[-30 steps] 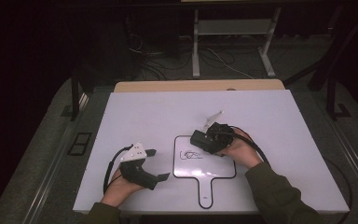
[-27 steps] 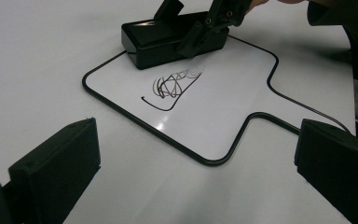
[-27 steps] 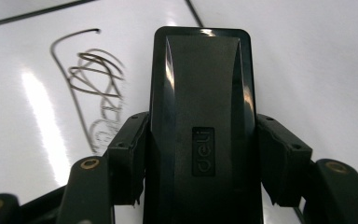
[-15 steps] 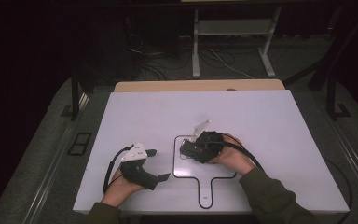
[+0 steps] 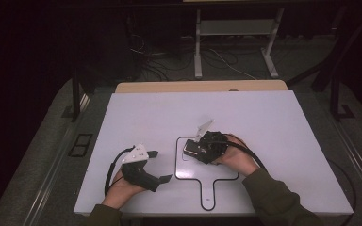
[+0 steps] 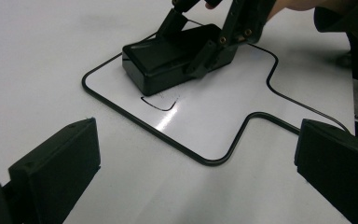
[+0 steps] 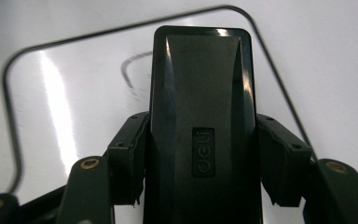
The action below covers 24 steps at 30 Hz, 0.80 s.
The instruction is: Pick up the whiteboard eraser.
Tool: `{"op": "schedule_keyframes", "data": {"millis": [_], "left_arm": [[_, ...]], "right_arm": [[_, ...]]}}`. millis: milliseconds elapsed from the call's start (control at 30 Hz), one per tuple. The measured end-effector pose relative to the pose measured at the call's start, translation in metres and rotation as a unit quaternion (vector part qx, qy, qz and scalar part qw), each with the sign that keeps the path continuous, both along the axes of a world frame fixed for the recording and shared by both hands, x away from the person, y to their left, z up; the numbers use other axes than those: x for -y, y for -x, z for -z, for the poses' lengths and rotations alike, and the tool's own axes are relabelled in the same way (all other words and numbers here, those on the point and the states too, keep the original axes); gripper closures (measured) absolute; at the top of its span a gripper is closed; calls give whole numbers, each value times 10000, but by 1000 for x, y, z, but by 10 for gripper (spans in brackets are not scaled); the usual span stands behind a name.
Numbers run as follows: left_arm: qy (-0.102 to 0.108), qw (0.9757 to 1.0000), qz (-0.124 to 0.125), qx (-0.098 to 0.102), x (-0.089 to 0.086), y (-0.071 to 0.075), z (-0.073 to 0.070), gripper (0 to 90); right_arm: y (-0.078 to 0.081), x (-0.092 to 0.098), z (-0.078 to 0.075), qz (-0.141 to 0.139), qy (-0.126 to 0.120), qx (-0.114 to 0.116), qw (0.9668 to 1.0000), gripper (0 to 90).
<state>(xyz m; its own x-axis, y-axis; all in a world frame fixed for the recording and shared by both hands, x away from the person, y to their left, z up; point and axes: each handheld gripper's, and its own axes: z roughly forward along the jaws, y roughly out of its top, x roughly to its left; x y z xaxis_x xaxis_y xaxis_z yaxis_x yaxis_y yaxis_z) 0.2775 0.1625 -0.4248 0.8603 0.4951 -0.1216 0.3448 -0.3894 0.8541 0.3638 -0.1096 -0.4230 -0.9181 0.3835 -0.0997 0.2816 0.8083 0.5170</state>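
At the small whiteboard's (image 5: 226,175) ten o'clock corner, my right tool (image 7: 200,163), clamped on the black eraser (image 7: 200,93), has slid leftward beside the remaining mark (image 6: 158,103); left tool (image 5: 162,165) idles open.

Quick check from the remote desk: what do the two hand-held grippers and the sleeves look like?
Both are black. The left hand-held gripper has blocky black jaws, a grey three-cornered plate on top and a black cable looping behind. The right hand-held gripper shows brass-coloured screws, a grey plate and a black cable. Sleeves are dark olive.
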Motion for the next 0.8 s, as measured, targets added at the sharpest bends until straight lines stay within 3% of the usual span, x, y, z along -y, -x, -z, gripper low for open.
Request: {"op": "schedule_keyframes", "data": {"millis": [300,400,500,800], "left_arm": [[27,10000,-14,-5,0,0,0,0],[0,10000,-3,-7,0,0,0,0],[-1,10000,4,-5,0,0,0,0],[4,10000,5,-16,1,0,0,0]], "right_arm": [[-16,27,1,503,-73,-98,9987,388],[-17,30,1,529,-115,-155,9984,387],[-14,27,0,458,-69,-162,9988,387],[6,-4,0,-207,9,-136,9997,387]]}}
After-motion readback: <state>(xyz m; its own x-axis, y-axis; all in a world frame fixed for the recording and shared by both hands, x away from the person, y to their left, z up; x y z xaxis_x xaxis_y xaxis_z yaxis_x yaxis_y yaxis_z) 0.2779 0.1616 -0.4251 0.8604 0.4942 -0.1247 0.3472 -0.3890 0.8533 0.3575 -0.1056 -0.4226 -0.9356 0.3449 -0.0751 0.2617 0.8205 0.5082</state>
